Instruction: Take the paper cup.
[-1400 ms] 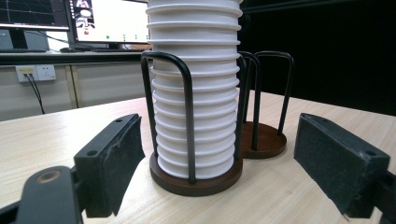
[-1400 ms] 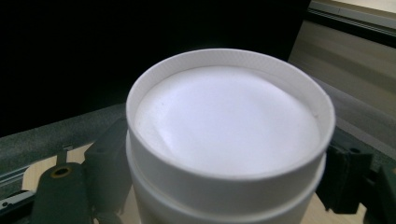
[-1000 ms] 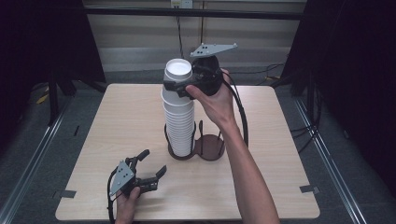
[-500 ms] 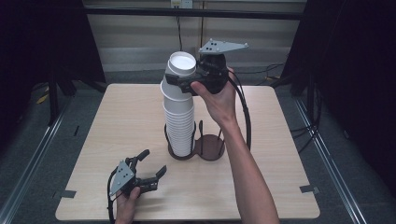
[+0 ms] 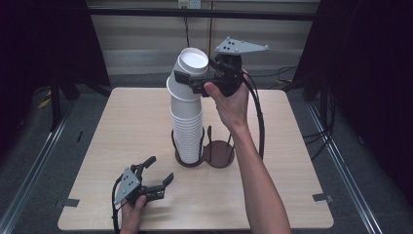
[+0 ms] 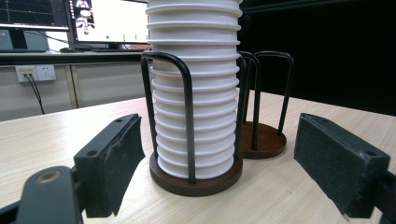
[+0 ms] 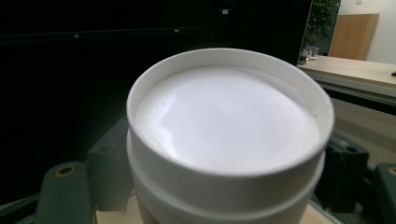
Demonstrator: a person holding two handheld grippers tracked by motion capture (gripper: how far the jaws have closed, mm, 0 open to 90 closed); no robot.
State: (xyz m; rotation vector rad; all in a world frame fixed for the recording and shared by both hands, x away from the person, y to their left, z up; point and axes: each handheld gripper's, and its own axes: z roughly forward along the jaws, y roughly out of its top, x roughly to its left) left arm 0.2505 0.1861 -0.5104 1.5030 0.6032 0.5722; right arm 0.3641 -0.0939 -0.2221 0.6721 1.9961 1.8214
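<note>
A tall stack of upside-down white paper cups [image 5: 187,131] stands in the left ring of a dark wire cup holder [image 5: 219,153] at mid-table. My right gripper [image 5: 195,80] is shut on the top cup [image 5: 190,73], which tilts off the stack's axis with its base turned up and toward the camera. In the right gripper view the cup [image 7: 229,121] sits between the two jaws. My left gripper [image 5: 158,170] rests low near the table's front left, open and holding nothing. Its view faces the stack [image 6: 196,93] in the holder [image 6: 196,182].
The holder's right ring [image 6: 264,140] holds no cups. The wooden table [image 5: 302,146] ends in dark floor on all sides. A cable trails from the right gripper along the forearm [image 5: 258,126]. Monitors [image 6: 107,21] stand behind the table.
The right gripper has risen a little and tipped the top cup over, so it now leans away from the stack. The left gripper has stayed where it was.
</note>
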